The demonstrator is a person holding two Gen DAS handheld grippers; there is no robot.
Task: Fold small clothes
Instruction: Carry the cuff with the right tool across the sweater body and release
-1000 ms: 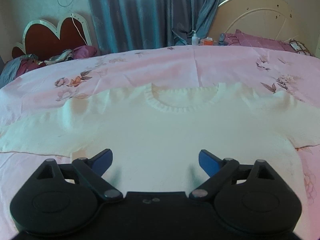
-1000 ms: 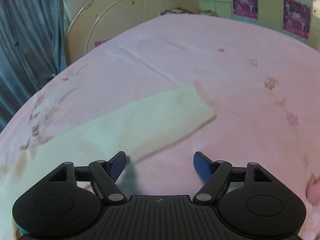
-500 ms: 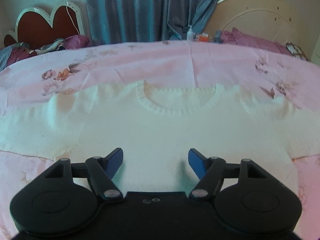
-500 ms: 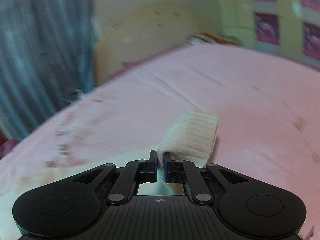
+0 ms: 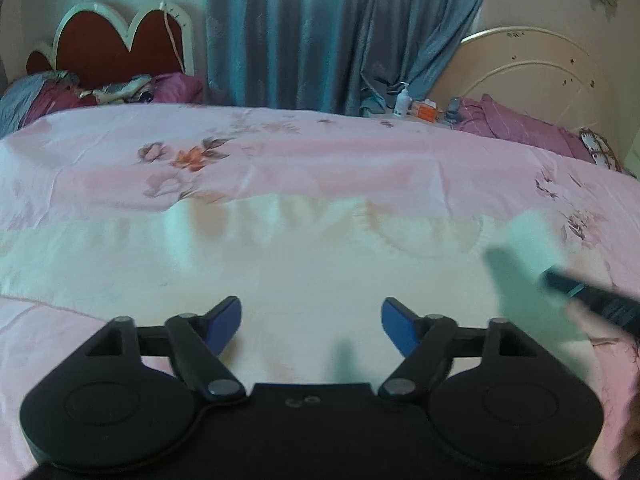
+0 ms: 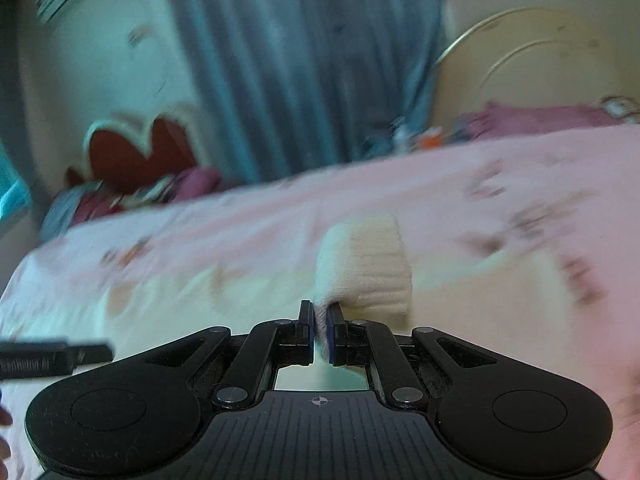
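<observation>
A cream knit sweater [image 5: 304, 256] lies flat on the pink floral bedspread [image 5: 320, 148], blurred by motion. My left gripper [image 5: 311, 322] is open and empty just above the sweater's body. My right gripper [image 6: 319, 330] is shut on the sweater's right sleeve, whose ribbed cuff [image 6: 370, 268] stands up beyond the fingertips. In the left wrist view the lifted sleeve [image 5: 528, 256] and the right gripper [image 5: 560, 282] show at the right. The left gripper's edge shows at the left of the right wrist view [image 6: 56, 356].
Two headboards stand at the far side: a red heart-shaped one [image 5: 116, 48] and a cream round one [image 5: 536, 76]. Blue curtains [image 5: 320, 28] hang between them. Purple bedding [image 5: 516, 128], a bottle [image 5: 402, 100] and small items lie at the bed's far edge.
My right gripper closed on the sleeve cuff, lifted it and swung it left over the sweater's body. My left gripper stayed open and shifted left.
</observation>
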